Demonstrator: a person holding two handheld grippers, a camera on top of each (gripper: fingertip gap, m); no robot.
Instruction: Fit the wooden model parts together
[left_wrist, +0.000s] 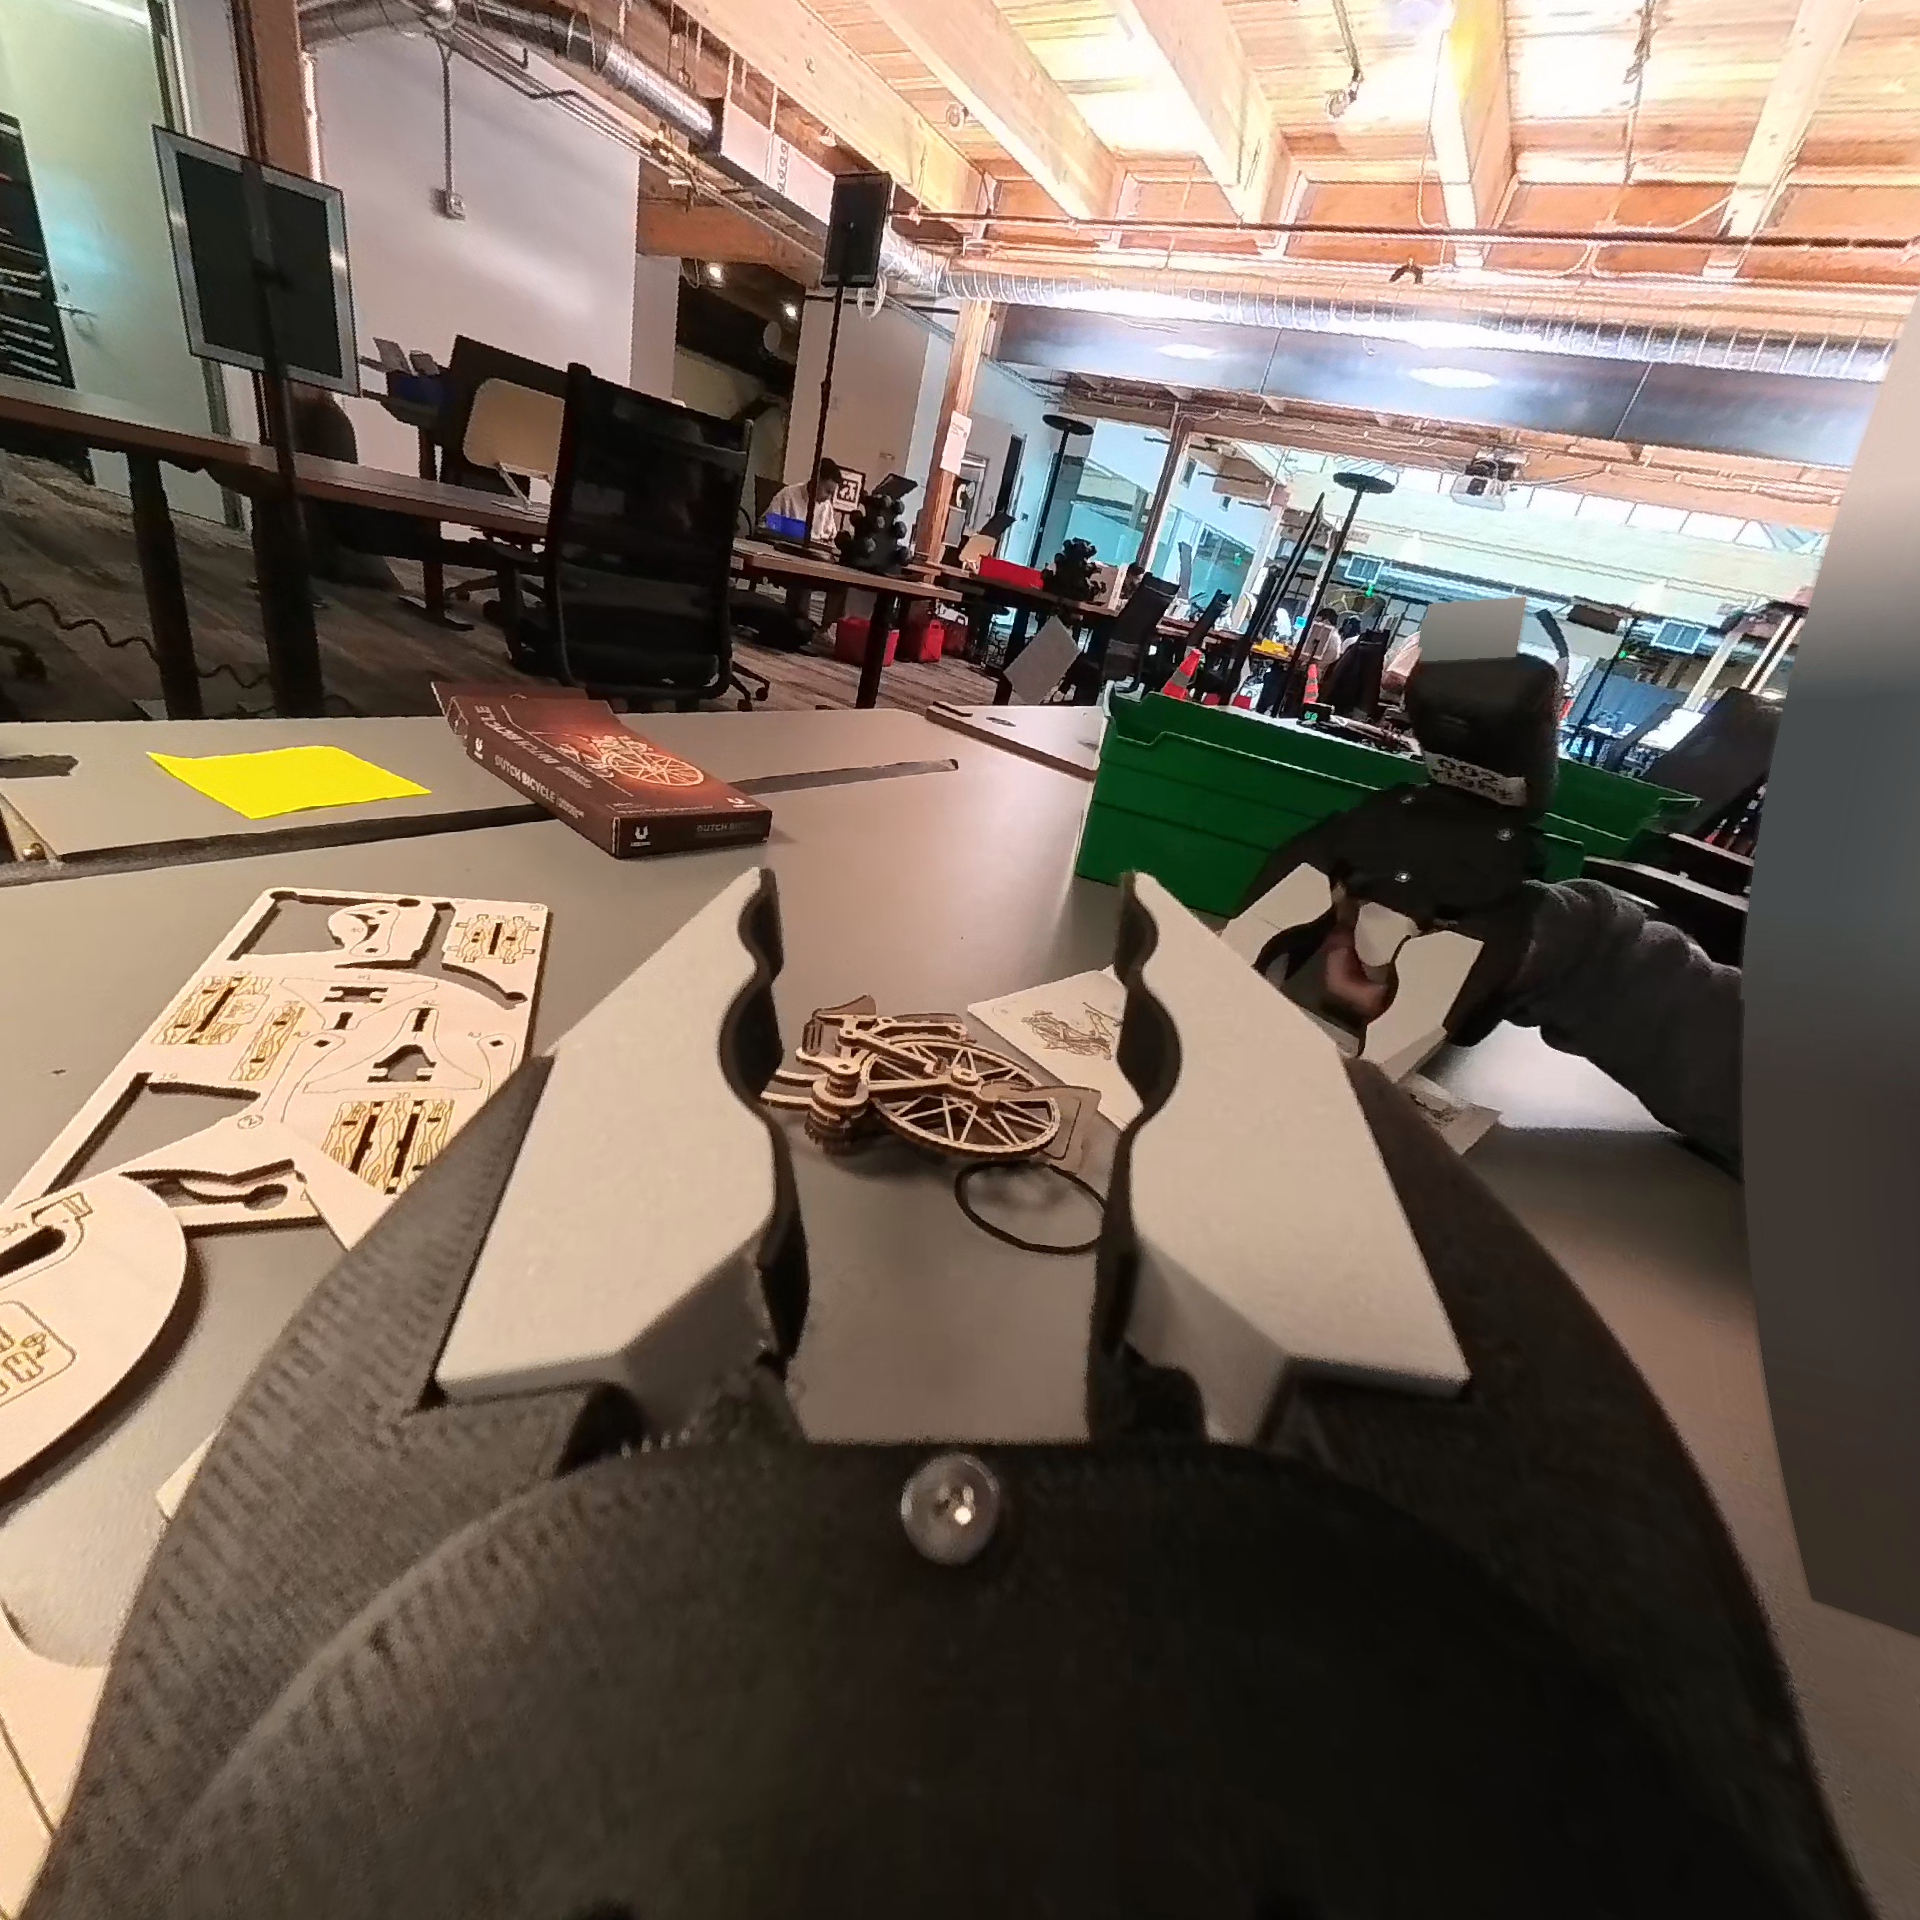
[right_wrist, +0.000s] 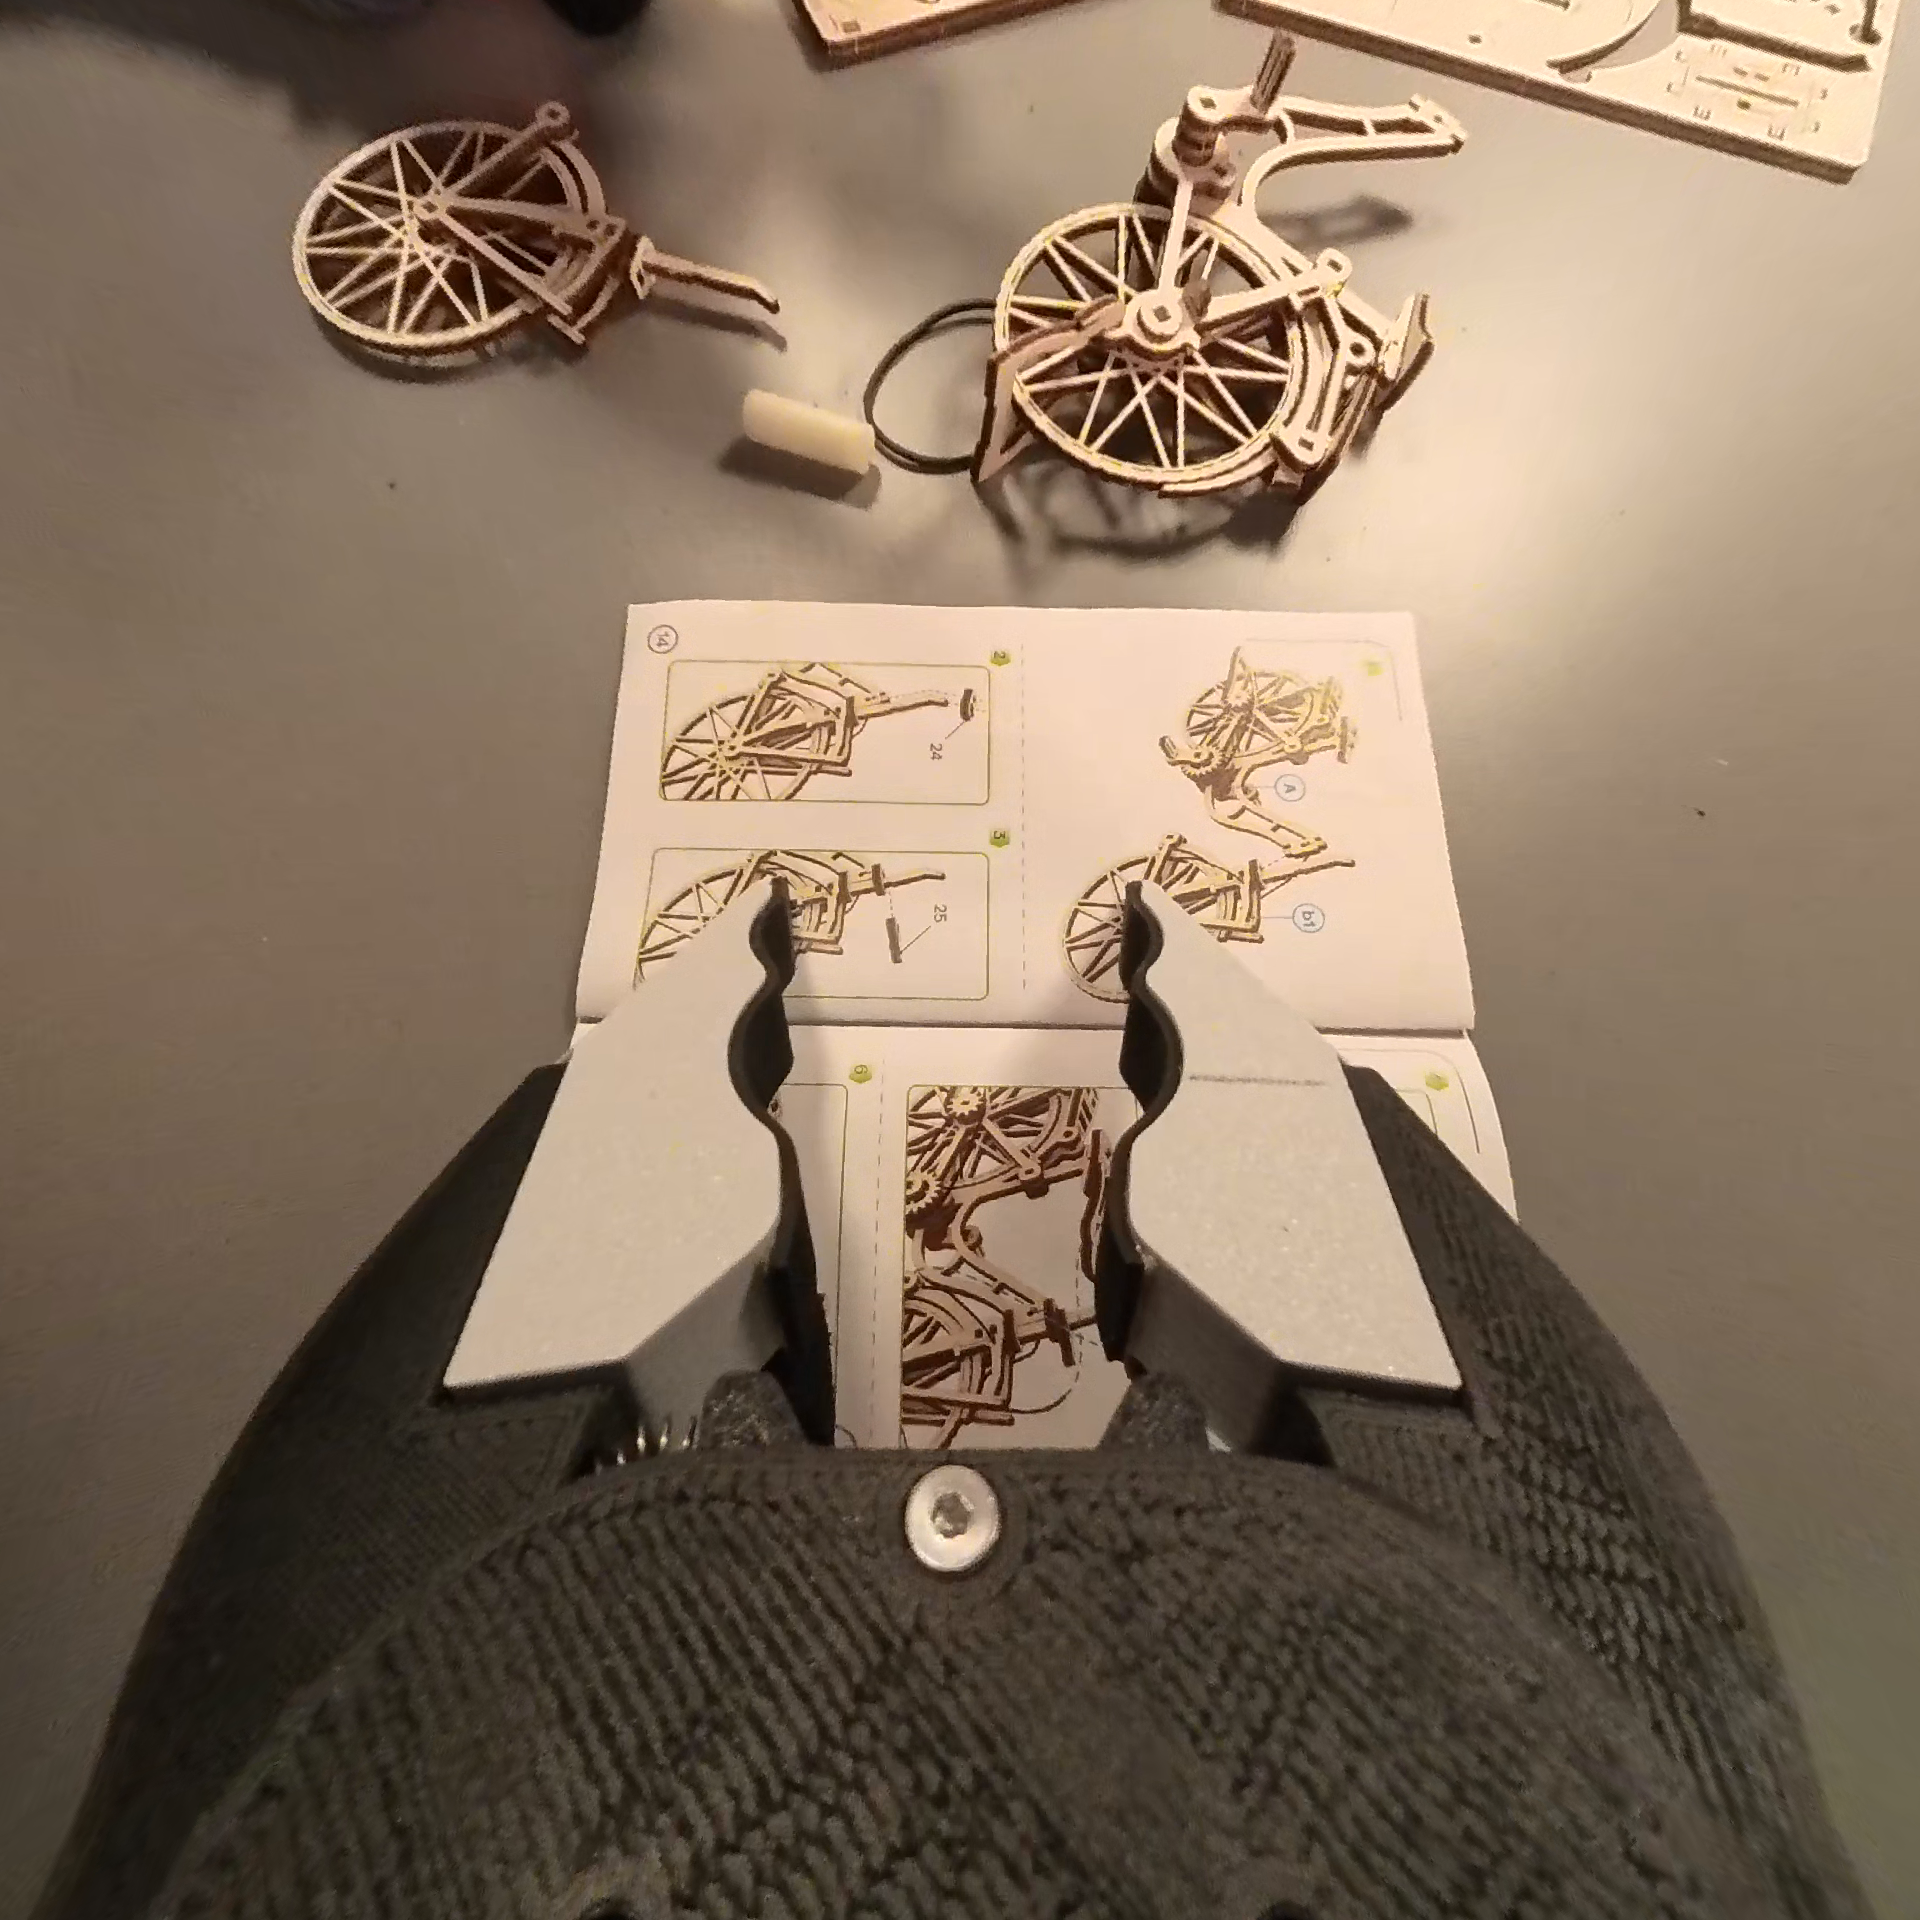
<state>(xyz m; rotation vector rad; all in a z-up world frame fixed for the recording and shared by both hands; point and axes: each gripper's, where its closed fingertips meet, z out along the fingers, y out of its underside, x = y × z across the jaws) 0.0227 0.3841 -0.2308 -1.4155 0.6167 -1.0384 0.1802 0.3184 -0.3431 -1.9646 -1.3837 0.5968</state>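
Both claws gape wide, empty. The right claw hovers over the instruction booklet; beyond it at 11 o'clock lies the front wheel piece, at 1 o'clock the rear wheel frame. Best grip each by its frame, not the spokes. The left claw faces that frame.

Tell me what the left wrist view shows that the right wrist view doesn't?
Only the left wrist view shows the dark kit box, yellow sticky note, green crates and the right gripper from outside. Only the right wrist view shows the front wheel with fork and small cream cylinder. Both share the rear wheel and frame assembly, black rubber band, instruction booklet, punched wooden sheets and grey table. Both grippers are open.
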